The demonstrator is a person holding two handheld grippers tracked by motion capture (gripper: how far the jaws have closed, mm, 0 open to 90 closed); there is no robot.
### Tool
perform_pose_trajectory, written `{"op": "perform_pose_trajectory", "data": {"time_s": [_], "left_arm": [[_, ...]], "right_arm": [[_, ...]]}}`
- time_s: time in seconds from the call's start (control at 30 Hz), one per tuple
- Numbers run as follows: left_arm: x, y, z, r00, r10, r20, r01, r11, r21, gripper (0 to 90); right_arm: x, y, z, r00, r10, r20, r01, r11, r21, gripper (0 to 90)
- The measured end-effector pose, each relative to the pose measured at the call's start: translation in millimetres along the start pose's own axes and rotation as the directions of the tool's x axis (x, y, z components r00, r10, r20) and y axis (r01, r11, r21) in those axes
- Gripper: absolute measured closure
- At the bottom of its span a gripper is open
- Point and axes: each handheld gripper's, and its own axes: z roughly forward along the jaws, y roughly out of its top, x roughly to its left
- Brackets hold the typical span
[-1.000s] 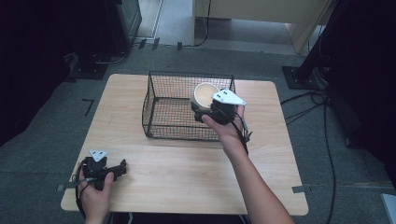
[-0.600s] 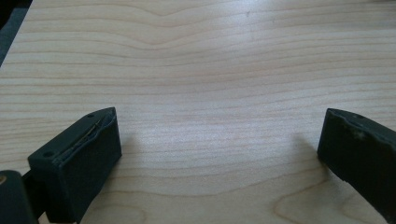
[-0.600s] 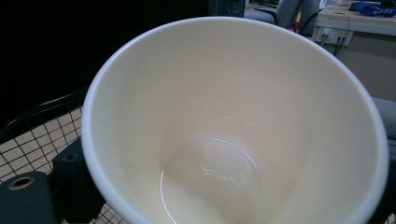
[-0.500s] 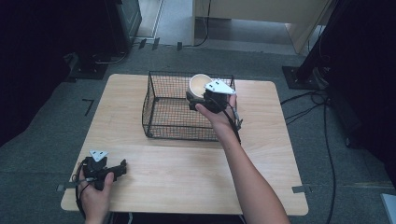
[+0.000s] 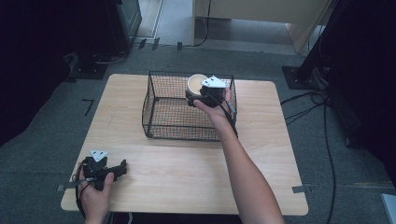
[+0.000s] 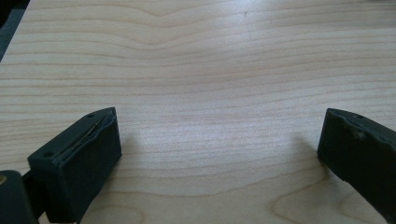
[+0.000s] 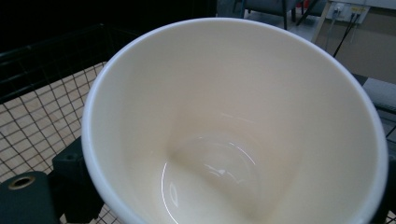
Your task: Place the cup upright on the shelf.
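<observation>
A cream-white cup (image 5: 196, 82) hangs over the far right part of the black wire basket (image 5: 161, 119), with my right gripper (image 5: 201, 95) shut on it. In the right gripper view the empty cup (image 7: 233, 126) tilts toward the camera, its jaws on either side of the wall, basket mesh (image 7: 32, 116) behind and below it. My left gripper (image 5: 114, 170) rests on the table's near left corner, open. In the left gripper view its two black fingertips (image 6: 88, 154) stand wide apart over bare wood (image 6: 210, 93), nothing between them.
The light wooden table (image 5: 261, 154) has open room in front of the basket and on its right side. Dark equipment stands and cables lie on the grey floor around it, with a wooden cabinet at the back.
My right gripper has carried the cup leftward and farther back over the basket. The left gripper has stayed where it was.
</observation>
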Motion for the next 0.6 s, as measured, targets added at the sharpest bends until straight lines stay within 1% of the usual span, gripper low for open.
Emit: {"op": "perform_pose_trajectory", "data": {"time_s": [0.07,0.13,0.2,0.27,0.37,0.53,0.6], "left_arm": [[0.0,0.0,0.0,1.0000,0.001,0.000,-0.001,1.0000,0.000,0.0],[0.0,0.0,0.0,1.0000,0.001,0.000,-0.001,1.0000,0.000,0.0],[0.0,-0.1,0.1,1.0000,0.000,0.000,0.000,1.0000,-0.001,0.0],[0.1,0.0,-0.1,1.0000,0.002,0.000,-0.002,1.0000,0.001,0.0],[0.1,0.0,0.0,1.0000,0.002,0.000,-0.002,1.0000,0.001,0.0],[0.0,0.0,0.0,1.0000,0.003,0.001,-0.003,1.0000,0.001,0.0],[0.0,0.0,-0.1,1.0000,0.005,0.002,-0.005,1.0000,0.002,0.0]], "right_arm": [[-1.8,-3.2,5.3,0.9998,-0.001,-0.021,0.001,1.000,-0.009,8.5],[-3.2,-5.8,10.1,0.9994,-0.003,-0.034,0.003,1.000,-0.006,8.5],[-4.2,-8.5,14.9,0.9990,0.000,-0.045,0.000,1.000,0.006,8.5],[-5.5,-11.2,19.6,0.9977,0.011,-0.068,-0.009,1.000,0.018,8.5],[-6.7,-13.5,25.2,0.9963,0.016,-0.084,-0.012,0.999,0.046,8.5],[-8.7,-18.7,33.8,0.9932,-0.003,-0.116,0.015,0.994,0.106,8.5],[-7.9,-21.9,37.1,0.9920,-0.027,-0.123,0.043,0.991,0.130,8.5]]}}
